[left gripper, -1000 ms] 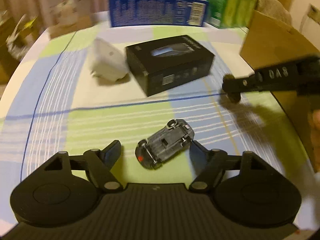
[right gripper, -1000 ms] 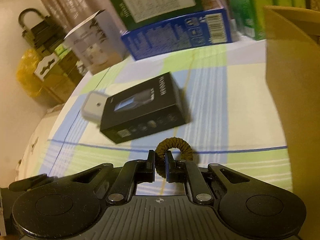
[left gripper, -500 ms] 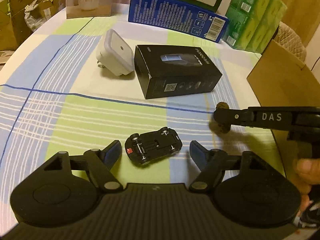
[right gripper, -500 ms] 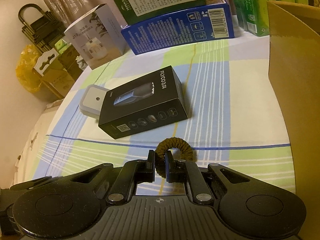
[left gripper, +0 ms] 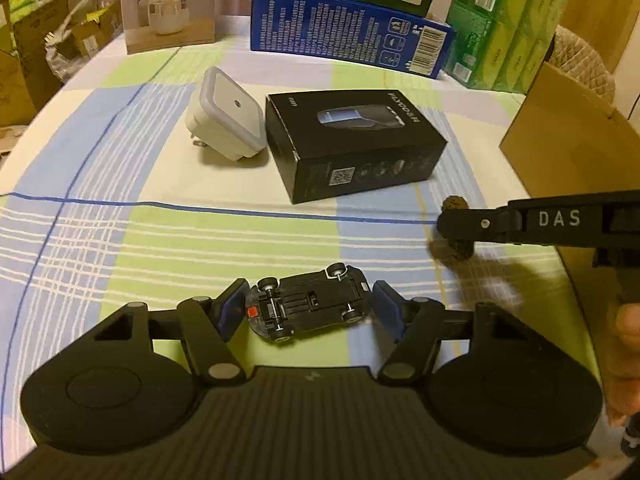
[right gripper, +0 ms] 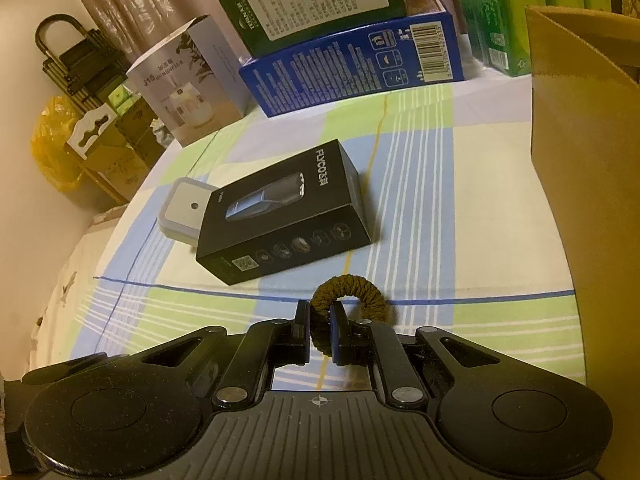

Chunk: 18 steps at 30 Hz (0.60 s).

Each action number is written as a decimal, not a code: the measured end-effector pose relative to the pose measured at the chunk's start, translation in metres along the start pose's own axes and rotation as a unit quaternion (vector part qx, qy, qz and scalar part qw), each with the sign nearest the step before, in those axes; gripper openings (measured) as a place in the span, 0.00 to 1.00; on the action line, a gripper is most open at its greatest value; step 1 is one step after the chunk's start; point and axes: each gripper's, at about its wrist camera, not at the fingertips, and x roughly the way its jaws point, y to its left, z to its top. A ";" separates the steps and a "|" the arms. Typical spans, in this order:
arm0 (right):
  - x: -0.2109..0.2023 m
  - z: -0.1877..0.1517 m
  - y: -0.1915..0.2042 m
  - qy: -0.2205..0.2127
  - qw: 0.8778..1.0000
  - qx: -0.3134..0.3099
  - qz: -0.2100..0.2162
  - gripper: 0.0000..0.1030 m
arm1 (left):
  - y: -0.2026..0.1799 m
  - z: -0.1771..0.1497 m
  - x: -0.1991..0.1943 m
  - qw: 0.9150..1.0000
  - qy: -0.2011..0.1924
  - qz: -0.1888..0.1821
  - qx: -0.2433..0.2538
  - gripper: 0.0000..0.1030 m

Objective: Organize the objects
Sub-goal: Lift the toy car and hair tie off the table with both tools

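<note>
left tongs (left gripper: 308, 308): closing around upturned toy car (left gripper: 310, 307) on counter (left gripper: 120, 256), pads not yet pressing | right tongs (right gripper: 320, 330): clenched on brown hair tie (right gripper: 352, 292), lower loop hidden | cardboard box (right gripper: 588, 184): cut off at right

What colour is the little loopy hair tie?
Olive brown hair tie, clearest in the right wrist view.

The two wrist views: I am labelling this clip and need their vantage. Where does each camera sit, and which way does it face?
Left wrist: on the left gripper, looking down at the overturned toy car between its closing jaws; the right gripper and a hand show.
Right wrist: on the right gripper, shut on a brown hair tie, facing the black box.
Shared: black box, white plug, blue box.
</note>
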 end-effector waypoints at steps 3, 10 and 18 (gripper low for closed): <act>-0.003 0.000 0.001 -0.003 1.000 -0.001 0.001 0.06 | 0.002 0.000 -0.005 1.000 -0.005 -0.010 0.000 0.61; -0.024 0.000 0.006 -0.022 1.000 0.001 0.003 0.06 | 0.006 0.003 -0.017 1.000 -0.014 -0.014 0.001 0.61; -0.066 -0.025 0.021 -0.038 0.999 -0.014 -0.004 0.06 | 0.006 -0.004 -0.039 0.999 -0.027 -0.015 -0.014 0.61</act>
